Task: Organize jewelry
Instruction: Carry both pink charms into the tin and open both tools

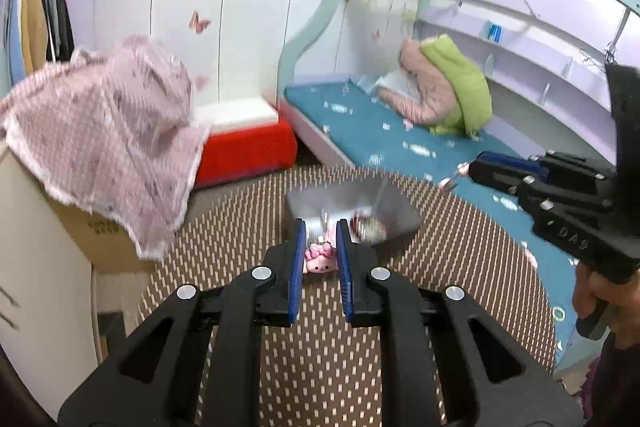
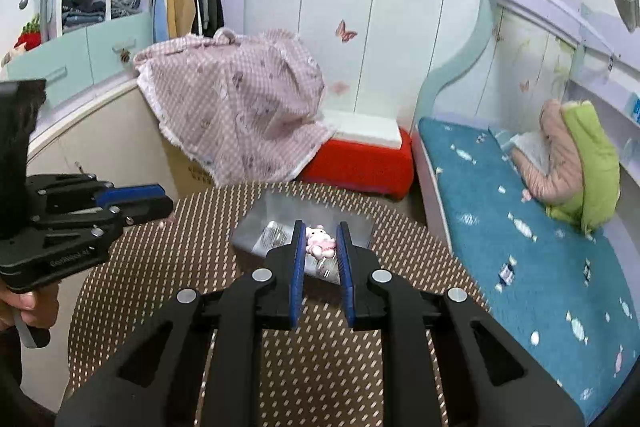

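Above the grey tray: left gripper [image 1: 320, 227] and right gripper [image 1: 472, 169], both lifted clear of it, each carried in a person's hand.
Grey tray [image 1: 352, 197]: shallow and rectangular, on a round table [image 1: 320, 367] with a brown dotted cover; shiny pieces lie inside, too blurred to name.
Left gripper fingers: blue pads clenched on a bow charm [image 1: 319, 261], which sits between them, nearer the camera than the tray.
Bow charm: small, glossy pink, rounded animal face with two dot eyes, a deeper pink bow on top and a small metal ring above the bow.
Right gripper [image 2: 320, 227] fingers: pads clamped on a figure charm [image 2: 320, 239], held over the tray's middle.
Figure charm: tiny pale pink animal figure with a white face; from the left wrist view it shows as a pink blob at the fingertips, right of the tray.
Left of the tray: pink checked cloth [image 2: 240, 107] draped over a cardboard box.
Right of the tray: bed [image 2: 540, 247] with a teal patterned sheet.
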`<action>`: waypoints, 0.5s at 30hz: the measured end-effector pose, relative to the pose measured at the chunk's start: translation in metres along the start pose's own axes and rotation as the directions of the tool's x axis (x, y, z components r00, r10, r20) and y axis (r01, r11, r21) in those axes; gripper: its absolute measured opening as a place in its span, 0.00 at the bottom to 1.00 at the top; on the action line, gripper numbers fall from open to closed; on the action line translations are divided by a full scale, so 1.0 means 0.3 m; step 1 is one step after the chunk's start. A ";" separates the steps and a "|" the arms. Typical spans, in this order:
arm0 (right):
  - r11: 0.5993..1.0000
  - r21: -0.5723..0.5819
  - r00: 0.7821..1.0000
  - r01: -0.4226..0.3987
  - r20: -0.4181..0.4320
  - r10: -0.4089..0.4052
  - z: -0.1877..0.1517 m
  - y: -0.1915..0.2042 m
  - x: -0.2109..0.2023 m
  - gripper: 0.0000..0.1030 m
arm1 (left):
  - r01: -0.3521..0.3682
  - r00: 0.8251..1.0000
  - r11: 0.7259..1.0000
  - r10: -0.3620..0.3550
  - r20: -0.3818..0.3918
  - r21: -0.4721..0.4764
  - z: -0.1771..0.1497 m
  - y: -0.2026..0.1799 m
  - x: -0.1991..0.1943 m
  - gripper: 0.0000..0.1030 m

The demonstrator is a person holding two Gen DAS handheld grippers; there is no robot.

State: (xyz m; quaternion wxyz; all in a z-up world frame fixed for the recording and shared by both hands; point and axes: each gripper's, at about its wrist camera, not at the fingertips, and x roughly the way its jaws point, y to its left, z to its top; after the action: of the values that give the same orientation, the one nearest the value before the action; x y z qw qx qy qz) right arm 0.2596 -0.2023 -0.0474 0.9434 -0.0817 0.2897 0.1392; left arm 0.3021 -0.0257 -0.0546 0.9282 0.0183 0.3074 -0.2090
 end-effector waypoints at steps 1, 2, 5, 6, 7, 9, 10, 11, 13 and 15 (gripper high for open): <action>1.000 0.005 1.000 -0.004 0.005 0.004 0.015 -0.010 0.002 0.13 | 0.000 1.000 1.000 0.000 0.018 0.007 0.038 -0.007 -0.003 0.15; 1.000 0.009 1.000 -0.008 0.008 0.008 0.031 -0.019 0.009 0.13 | 0.001 1.000 1.000 -0.001 0.028 0.009 0.062 -0.010 -0.001 0.15; 1.000 0.018 1.000 -0.018 0.008 0.018 0.075 -0.040 0.044 0.13 | 0.015 0.999 1.000 -0.015 0.041 0.010 0.143 -0.016 0.030 0.15; 0.999 0.025 1.000 -0.027 0.000 0.027 0.091 -0.048 0.069 0.13 | 0.020 0.999 1.000 -0.020 0.035 0.007 0.170 -0.015 0.051 0.15; 0.999 0.024 1.000 -0.026 -0.005 0.026 0.092 -0.054 0.081 0.14 | 0.024 0.999 1.000 -0.024 0.030 0.006 0.182 -0.015 0.065 0.15; 0.998 0.041 0.998 -0.050 -0.029 0.051 0.099 -0.066 0.120 0.14 | 0.030 1.000 1.000 -0.029 0.010 -0.002 0.213 -0.021 0.119 0.15; 0.997 0.053 0.997 -0.063 -0.042 0.065 0.101 -0.073 0.144 0.14 | 0.033 0.999 0.999 -0.033 -0.005 -0.003 0.222 -0.022 0.147 0.15; 0.996 0.062 0.996 -0.070 -0.057 0.073 0.101 -0.079 0.169 0.14 | 0.039 0.999 0.999 -0.039 -0.026 -0.009 0.231 -0.022 0.186 0.15; 0.992 0.087 0.991 -0.089 -0.095 0.097 0.098 -0.092 0.220 0.14 | 0.041 0.997 0.999 -0.042 -0.061 -0.017 0.235 -0.019 0.249 0.15; 0.988 0.121 0.985 -0.098 -0.129 0.114 0.084 -0.105 0.279 0.14 | 0.037 0.994 0.999 -0.041 -0.103 -0.037 0.229 -0.009 0.324 0.15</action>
State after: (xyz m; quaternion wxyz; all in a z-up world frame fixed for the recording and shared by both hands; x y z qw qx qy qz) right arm 0.3490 -0.2082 -0.0723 0.9160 -0.0213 0.3643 0.1666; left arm 0.4101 -0.0758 -0.0548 0.9069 0.0068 0.3589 -0.2205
